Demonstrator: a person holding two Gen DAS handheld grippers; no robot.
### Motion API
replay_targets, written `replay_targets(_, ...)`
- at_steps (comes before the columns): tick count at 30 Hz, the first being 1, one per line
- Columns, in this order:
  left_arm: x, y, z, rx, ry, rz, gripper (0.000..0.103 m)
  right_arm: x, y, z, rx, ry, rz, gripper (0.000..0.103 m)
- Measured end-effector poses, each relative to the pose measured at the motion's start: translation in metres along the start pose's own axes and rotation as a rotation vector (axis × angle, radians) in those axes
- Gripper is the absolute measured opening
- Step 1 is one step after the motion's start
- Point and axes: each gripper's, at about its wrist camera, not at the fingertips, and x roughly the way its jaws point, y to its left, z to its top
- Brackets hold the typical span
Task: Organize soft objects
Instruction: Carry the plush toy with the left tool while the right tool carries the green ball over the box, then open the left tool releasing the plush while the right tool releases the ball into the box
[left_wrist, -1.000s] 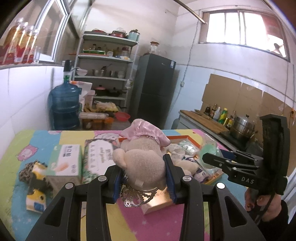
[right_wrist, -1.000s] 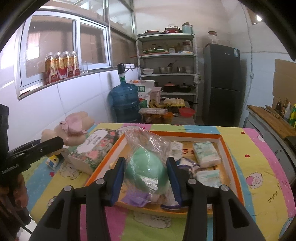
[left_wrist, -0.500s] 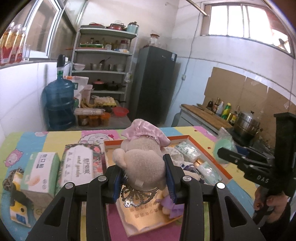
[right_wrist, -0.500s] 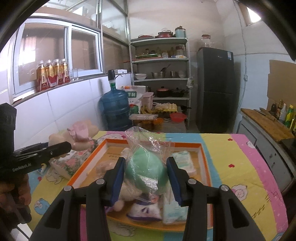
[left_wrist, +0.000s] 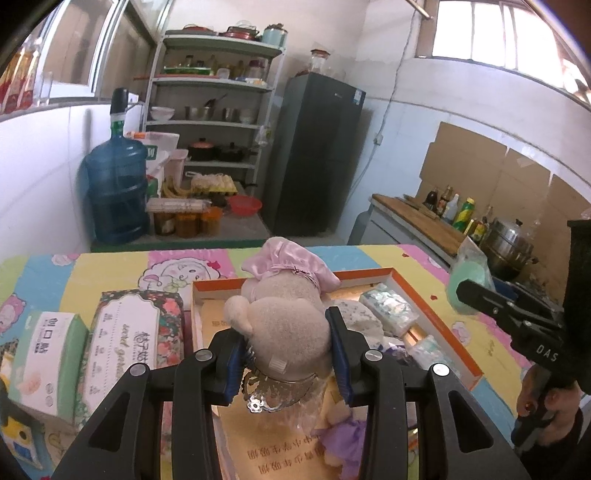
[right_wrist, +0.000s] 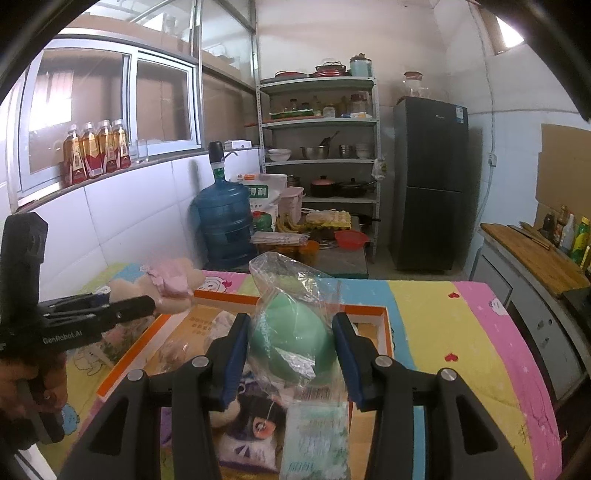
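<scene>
My left gripper (left_wrist: 288, 350) is shut on a beige plush toy (left_wrist: 284, 325) with a pink satin cap and holds it above the orange-rimmed tray (left_wrist: 436, 317). My right gripper (right_wrist: 291, 354) is shut on a green soft ball in a clear plastic bag (right_wrist: 295, 332) and holds it over the same tray (right_wrist: 229, 297). The tray holds tissue packs (left_wrist: 388, 306), a purple soft item (left_wrist: 343, 435) and other pouches (right_wrist: 317, 439). The left gripper with the plush shows at the left of the right wrist view (right_wrist: 122, 306). The right gripper with the green ball shows at the right of the left wrist view (left_wrist: 465, 284).
Two tissue boxes, a floral one (left_wrist: 133, 339) and a green one (left_wrist: 48, 350), lie left of the tray on the colourful tablecloth (right_wrist: 461, 332). Behind the table stand a water jug (left_wrist: 114, 192), metal shelves (left_wrist: 218, 122), a fridge (left_wrist: 317, 155) and a counter with bottles (left_wrist: 436, 218).
Both grippers have moved further over the tray with their loads still held. The tissue boxes have slid to the left in the left wrist view, and the tray now sits directly beneath both grippers.
</scene>
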Motion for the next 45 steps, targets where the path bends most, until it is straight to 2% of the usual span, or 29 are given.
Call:
replay_targets(6,0.022,0.005,0.004,-0.030,0.037,0.008,0.041,0.027,-0.005,0.010,-0.001,0.035,0.040,0.046)
replay_targets(11,0.037,0.008,0.004,-0.055,0.069,0.004,0.041,0.061,-0.006,0.015,-0.018,0.100,0.030,0.046)
replay_targets(21,0.060,0.016,-0.001,-0.091,0.126,0.005,0.041,0.103,-0.008,0.008,0.004,0.202,0.059,0.046)
replay_targets(30,0.070,0.021,-0.006,-0.107,0.166,0.012,0.041,0.119,-0.006,-0.005,0.004,0.278,0.094,0.047)
replay_targets(36,0.075,0.021,-0.007,-0.124,0.197,-0.018,0.043,0.121,-0.005,-0.008,-0.003,0.299,0.102,0.048)
replay_targets(40,0.077,0.021,-0.010,-0.124,0.207,-0.032,0.046,0.123,-0.004,-0.008,-0.005,0.305,0.100,0.051)
replay_targets(45,0.075,0.014,-0.013,-0.109,0.202,-0.037,0.058,0.124,-0.004,-0.008,-0.003,0.303,0.099,0.055)
